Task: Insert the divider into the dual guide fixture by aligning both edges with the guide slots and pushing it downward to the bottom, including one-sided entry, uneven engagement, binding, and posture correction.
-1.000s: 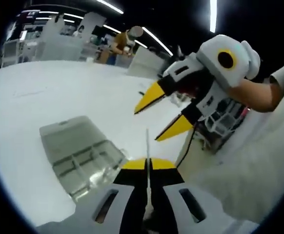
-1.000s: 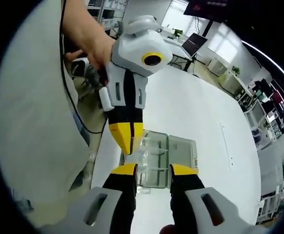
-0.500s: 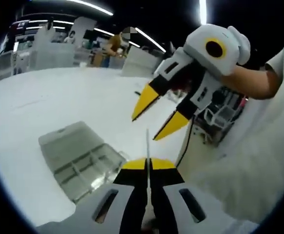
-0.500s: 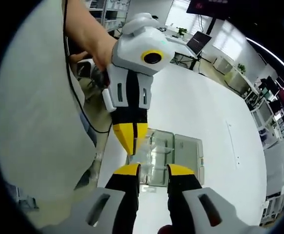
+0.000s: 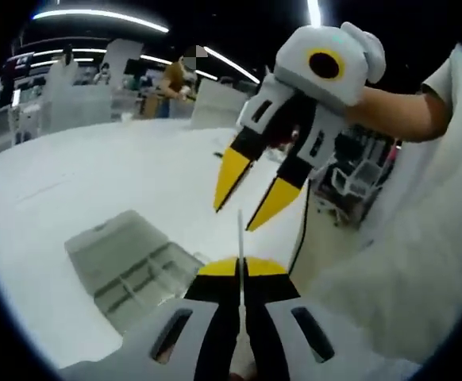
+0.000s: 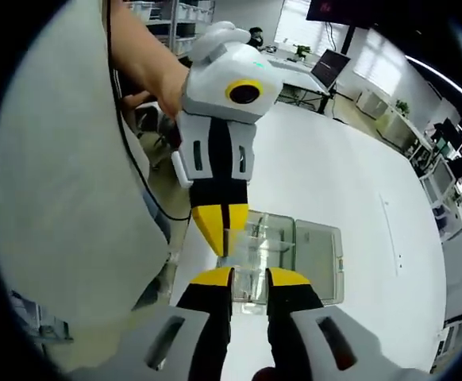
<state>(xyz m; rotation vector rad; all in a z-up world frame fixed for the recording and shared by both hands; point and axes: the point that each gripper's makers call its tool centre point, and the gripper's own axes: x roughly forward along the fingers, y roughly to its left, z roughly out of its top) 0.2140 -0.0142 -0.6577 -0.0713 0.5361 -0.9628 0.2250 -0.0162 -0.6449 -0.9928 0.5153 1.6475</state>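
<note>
Looking along the left gripper (image 5: 240,266) in its own view, we see its yellow-tipped fingers (image 5: 219,267) clenched on the divider (image 5: 240,238), a thin clear sheet seen edge-on that rises toward twelve o'clock from between them. At about nine o'clock from those tips the fixture (image 5: 132,266), a clear compartmented box with its lid laid open, rests on the white worktop (image 5: 96,171), well apart from the divider. At one o'clock the right gripper (image 5: 243,202) comes in from the upper right, its fingers released with a gap between the two yellow tips, which hang just beyond the divider's upper edge; we cannot tell whether they touch it. A person's hand (image 5: 390,115) holds that gripper from the right.

In the right gripper view, a pale sleeve (image 6: 64,198) takes up the nine o'clock side. The left gripper (image 6: 225,230) points down from twelve o'clock, tips together on the divider (image 6: 243,246), whose clear sheet reaches down between the right gripper's (image 6: 249,276) spread fingers (image 6: 211,278) at six o'clock. Behind it, toward two o'clock, the fixture (image 6: 310,254) lies open on the worktop (image 6: 334,175).
</note>
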